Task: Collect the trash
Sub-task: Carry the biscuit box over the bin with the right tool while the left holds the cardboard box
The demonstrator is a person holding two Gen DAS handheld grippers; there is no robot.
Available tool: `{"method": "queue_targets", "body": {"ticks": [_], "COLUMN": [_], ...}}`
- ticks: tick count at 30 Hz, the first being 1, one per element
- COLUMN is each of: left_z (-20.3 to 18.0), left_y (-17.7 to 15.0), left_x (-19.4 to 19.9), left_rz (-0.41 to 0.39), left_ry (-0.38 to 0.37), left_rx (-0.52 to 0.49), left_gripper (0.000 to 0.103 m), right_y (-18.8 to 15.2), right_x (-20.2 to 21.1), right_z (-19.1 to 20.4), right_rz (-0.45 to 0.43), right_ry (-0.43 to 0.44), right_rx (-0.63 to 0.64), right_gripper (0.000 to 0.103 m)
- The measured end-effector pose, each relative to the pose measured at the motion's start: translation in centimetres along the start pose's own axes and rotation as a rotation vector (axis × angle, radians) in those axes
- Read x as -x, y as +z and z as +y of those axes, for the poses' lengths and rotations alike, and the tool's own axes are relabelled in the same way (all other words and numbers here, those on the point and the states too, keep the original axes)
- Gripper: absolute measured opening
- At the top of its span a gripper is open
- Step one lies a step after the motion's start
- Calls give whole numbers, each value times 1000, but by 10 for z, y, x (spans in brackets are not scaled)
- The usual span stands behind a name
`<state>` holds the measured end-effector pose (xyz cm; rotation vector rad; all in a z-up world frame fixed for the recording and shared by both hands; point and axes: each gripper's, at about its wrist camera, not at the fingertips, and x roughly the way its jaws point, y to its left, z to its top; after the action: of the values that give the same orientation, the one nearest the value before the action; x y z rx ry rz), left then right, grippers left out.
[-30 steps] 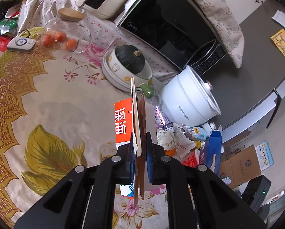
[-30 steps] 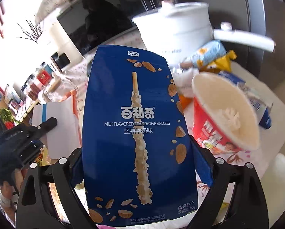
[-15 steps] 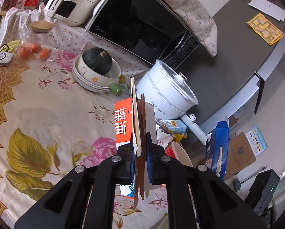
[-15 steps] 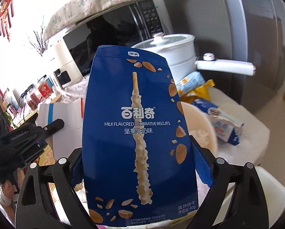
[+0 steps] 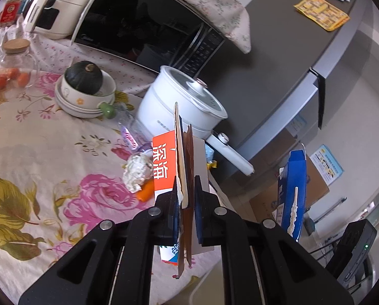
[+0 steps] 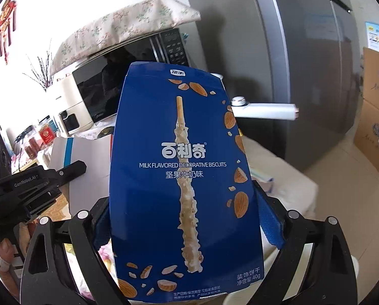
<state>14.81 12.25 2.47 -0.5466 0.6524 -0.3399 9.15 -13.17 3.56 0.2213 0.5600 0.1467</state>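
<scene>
My left gripper [image 5: 185, 198] is shut on a flattened orange and white carton [image 5: 164, 162], held edge-on above the table's right end. It also shows in the right wrist view [image 6: 87, 167], with the left gripper [image 6: 72, 169] at the left. My right gripper [image 6: 186, 218] is shut on a blue biscuit box [image 6: 181, 183] that fills its view. The same box [image 5: 292, 193] shows in the left wrist view, held past the table edge. A crumpled white wrapper [image 5: 137, 170] and an orange scrap [image 5: 145, 193] lie on the floral tablecloth [image 5: 49, 157].
A white electric pot [image 5: 181, 111] with a long handle [image 6: 265, 109] stands at the table's end. Behind are a microwave [image 5: 143, 20], stacked bowls with a dark squash [image 5: 84, 86], and a glass jar [image 5: 13, 66]. A grey fridge [image 6: 303, 63] and cardboard boxes [image 6: 374, 127] stand to the right.
Both grippers have lifted and swung right, away from the table, still holding the carton and the blue box. The red noodle cup and snack packets have left the right wrist view.
</scene>
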Motion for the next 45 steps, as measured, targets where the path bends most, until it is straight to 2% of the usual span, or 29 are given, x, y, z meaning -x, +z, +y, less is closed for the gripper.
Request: {"method": "queue_targets", "body": {"ticks": [11,19,27,35,41,45], "left_z": [-47,-72,-99,-128,-143,-154], "left_y": [-22,-37,-56,-88,-115,-127], "left_x": [-21,-35,-53,-73,-88,-95], "left_rz": [58,96,146,227,287,308], "left_ry": [-73,-103,-131,-156,-159,-164], "left_rx": [-78,-120,-167,-247,-299,-330], "left_gripper": [11,11,11,11,11,11], "right_y": [-7,-21,-42,-70,-84,-85], "right_x": [33,50,62,74,75,81], "right_z": [-32,-60,-87,-104,-122,-130], "right_rz": [-77,-86,-59,-13,61,50], "right_ry": [-117,-210,-293,-385,-403,-410], "right_rx": [24,18,1,7,-42,-69], "right_gripper": [88,88,89,89,90,91]}}
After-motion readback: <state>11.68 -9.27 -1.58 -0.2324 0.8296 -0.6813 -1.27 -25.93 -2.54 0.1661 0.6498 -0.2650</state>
